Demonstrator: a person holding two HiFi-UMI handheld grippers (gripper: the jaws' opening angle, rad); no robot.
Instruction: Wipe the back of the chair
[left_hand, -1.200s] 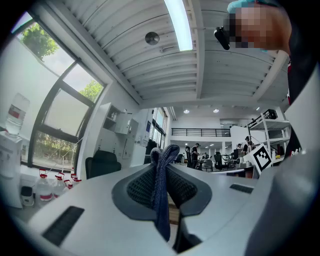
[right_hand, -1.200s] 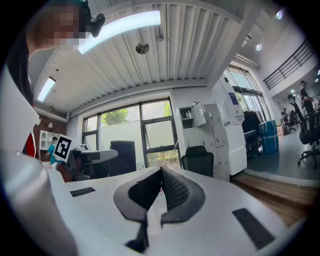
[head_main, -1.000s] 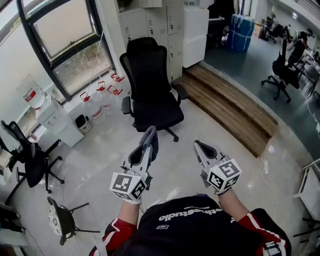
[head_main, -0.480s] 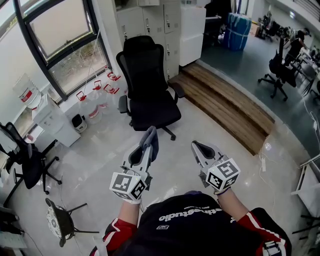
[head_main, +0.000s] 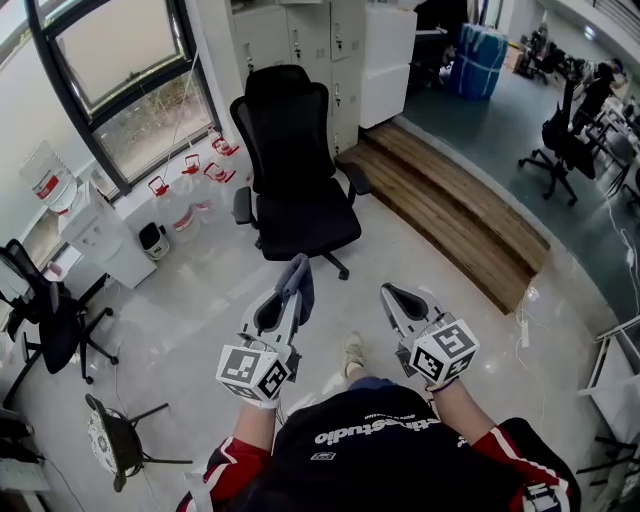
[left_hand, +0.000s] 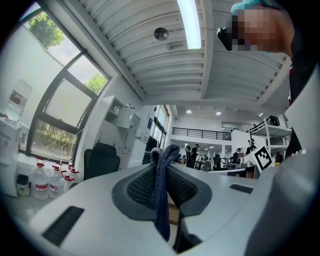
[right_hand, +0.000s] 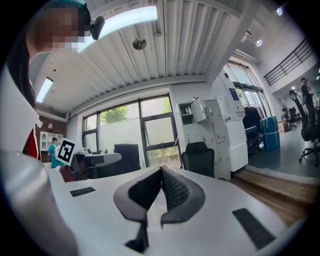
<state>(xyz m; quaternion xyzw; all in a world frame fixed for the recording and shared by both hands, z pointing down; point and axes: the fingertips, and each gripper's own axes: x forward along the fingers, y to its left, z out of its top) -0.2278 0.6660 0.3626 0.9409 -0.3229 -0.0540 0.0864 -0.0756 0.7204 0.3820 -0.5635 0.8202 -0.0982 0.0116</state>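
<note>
Jaws, left gripper (left_hand: 161, 175): closed on a dark blue-grey cloth (left_hand: 163, 210), which is pinched between the pads with a fold standing up past the tips. In the head view the cloth (head_main: 302, 282) hangs at the far end of that gripper (head_main: 288, 298).

Jaws, right gripper (right_hand: 161, 175): closed together, nothing between them. It is held level beside the left one, at near right (head_main: 389, 294).

Item, black office chair (head_main: 296, 180): stands at far centre on the pale floor, seat turned toward the person, high mesh backrest (head_main: 288, 118) in front of white lockers (head_main: 335, 45). Well apart from both grippers.

Item, water bottles (head_main: 190, 190): on the floor under the window, far left of the chair.

Step in hand, as judged: approach. The cloth is secured but no wiping has begun.

Next move calls for: carrying the cloth forward and up to the backrest and pressing it against the mesh. The chair looks to be on castors and may roll or swivel, so the free right gripper could steady it.
</note>
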